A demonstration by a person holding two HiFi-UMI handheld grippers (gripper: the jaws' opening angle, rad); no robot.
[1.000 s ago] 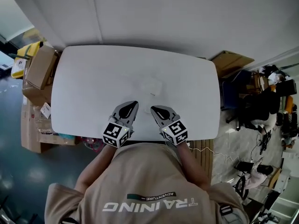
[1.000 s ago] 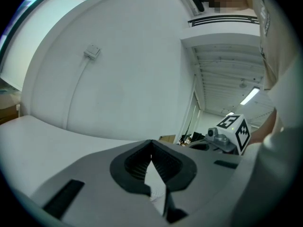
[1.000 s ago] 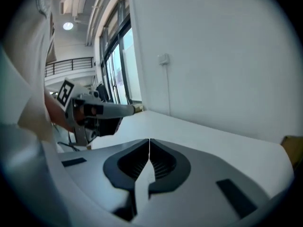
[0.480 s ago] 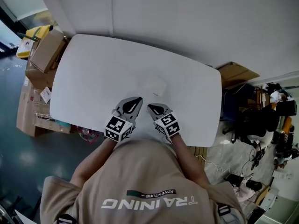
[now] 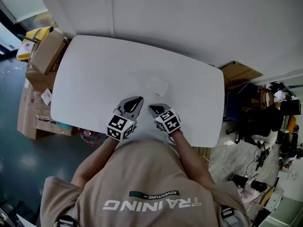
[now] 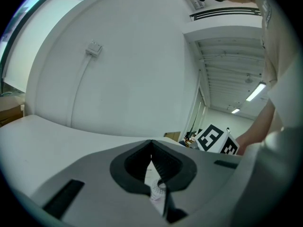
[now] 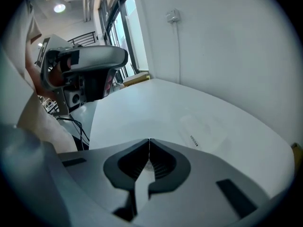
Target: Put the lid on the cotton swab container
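Note:
A clear plastic cotton swab container (image 5: 157,85) lies faintly visible on the white table (image 5: 94,79), just beyond both grippers. In the right gripper view it shows as a flat clear box (image 7: 204,129) with a small printed label; I cannot tell lid from body. My left gripper (image 5: 138,100) is shut and empty, near the table's front edge, its tip short of the container. Close beside it, my right gripper (image 5: 151,108) is likewise shut with nothing held. Their jaws meet in the left gripper view (image 6: 151,142) and the right gripper view (image 7: 149,141).
Cardboard boxes (image 5: 45,53) stand on the floor left of the table, another box (image 5: 240,74) at the right. A white wall (image 5: 189,18) runs behind the table. Chairs and clutter (image 5: 265,117) fill the floor at the right.
The head camera has swung, so the table now sits skewed. Both grippers stay shut, side by side, and have drawn slightly nearer each other.

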